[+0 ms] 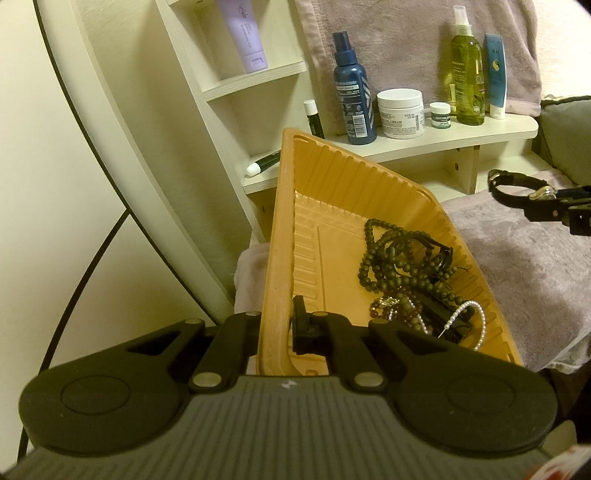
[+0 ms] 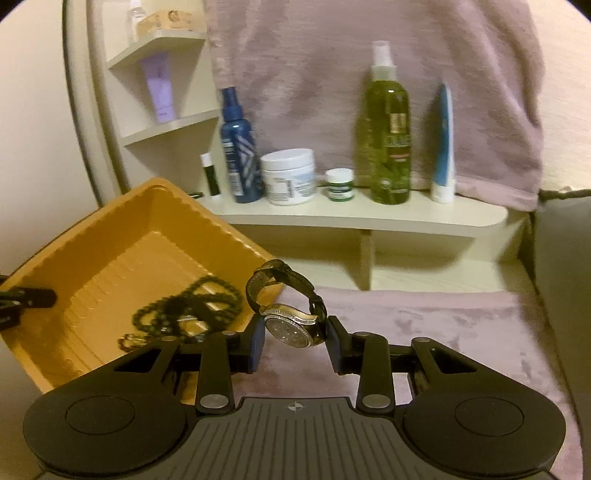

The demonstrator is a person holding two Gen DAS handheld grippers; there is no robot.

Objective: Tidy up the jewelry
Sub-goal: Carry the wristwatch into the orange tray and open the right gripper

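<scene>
My left gripper (image 1: 275, 330) is shut on the near wall of the orange ribbed tray (image 1: 280, 236), holding it tilted. In the tray lie dark green bead necklaces (image 1: 391, 258), a brown bead bracelet and a pearl strand (image 1: 474, 319). My right gripper (image 2: 294, 338) is shut on a wristwatch (image 2: 291, 325) with a silver case and dark strap, held above the pink towel (image 2: 443, 332) just right of the tray (image 2: 122, 251). In the left wrist view the right gripper (image 1: 550, 205) with the watch (image 1: 517, 184) shows at the right edge.
A cream shelf (image 2: 369, 218) behind holds a blue spray bottle (image 2: 238, 147), a white cream jar (image 2: 290, 175), a small green jar (image 2: 340, 184), a green spray bottle (image 2: 388, 133) and a blue tube (image 2: 443, 147). A lilac tube (image 1: 243, 33) stands on an upper shelf. A pink towel hangs behind.
</scene>
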